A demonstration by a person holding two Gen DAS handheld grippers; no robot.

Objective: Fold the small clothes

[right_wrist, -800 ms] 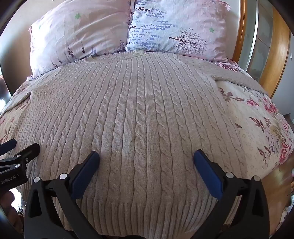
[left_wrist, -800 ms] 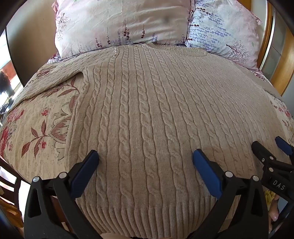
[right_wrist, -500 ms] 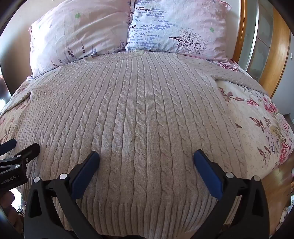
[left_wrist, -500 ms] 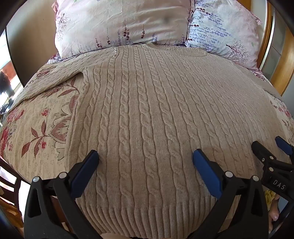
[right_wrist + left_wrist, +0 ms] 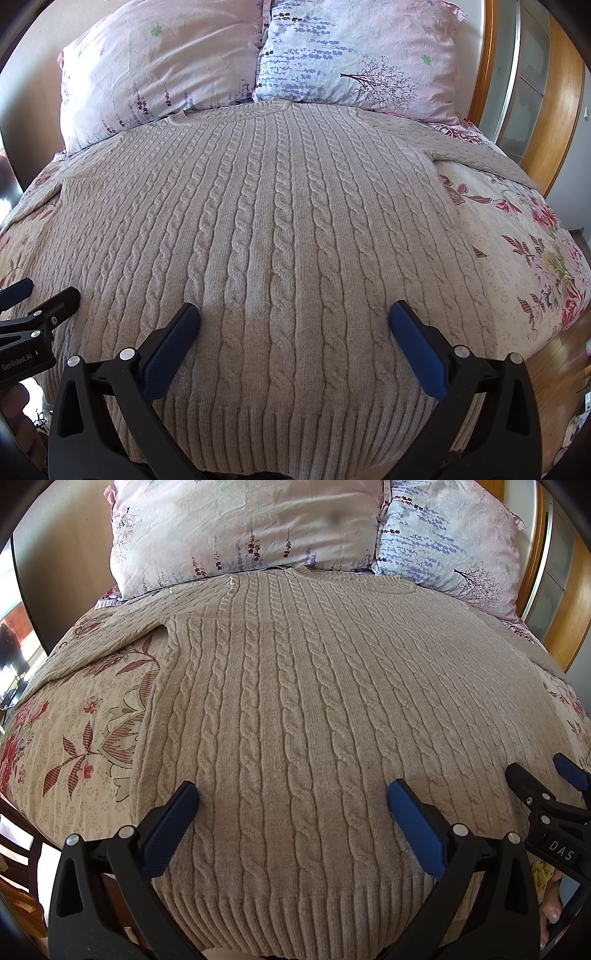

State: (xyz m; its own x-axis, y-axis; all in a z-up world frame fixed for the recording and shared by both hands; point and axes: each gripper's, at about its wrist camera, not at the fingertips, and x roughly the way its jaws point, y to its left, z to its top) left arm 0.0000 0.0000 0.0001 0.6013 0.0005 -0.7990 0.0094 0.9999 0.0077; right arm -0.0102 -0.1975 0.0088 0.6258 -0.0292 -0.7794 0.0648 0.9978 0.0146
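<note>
A beige cable-knit sweater (image 5: pixel 314 701) lies spread flat on the bed, collar towards the pillows, ribbed hem nearest me; it also fills the right wrist view (image 5: pixel 280 229). Its sleeves stretch out to the left (image 5: pixel 110 642) and right (image 5: pixel 480 155). My left gripper (image 5: pixel 293 797) is open and empty, just above the sweater's lower left part. My right gripper (image 5: pixel 295 317) is open and empty over the lower right part. Each gripper shows at the edge of the other's view: the right one (image 5: pixel 539 779) and the left one (image 5: pixel 48 295).
The sweater lies on a floral bedspread (image 5: pixel 81 738). Two floral pillows (image 5: pixel 251 528) (image 5: pixel 354 59) lean at the head of the bed. A wooden frame (image 5: pixel 554 110) stands at the right. Wooden floor (image 5: pixel 554 365) shows past the bed's right edge.
</note>
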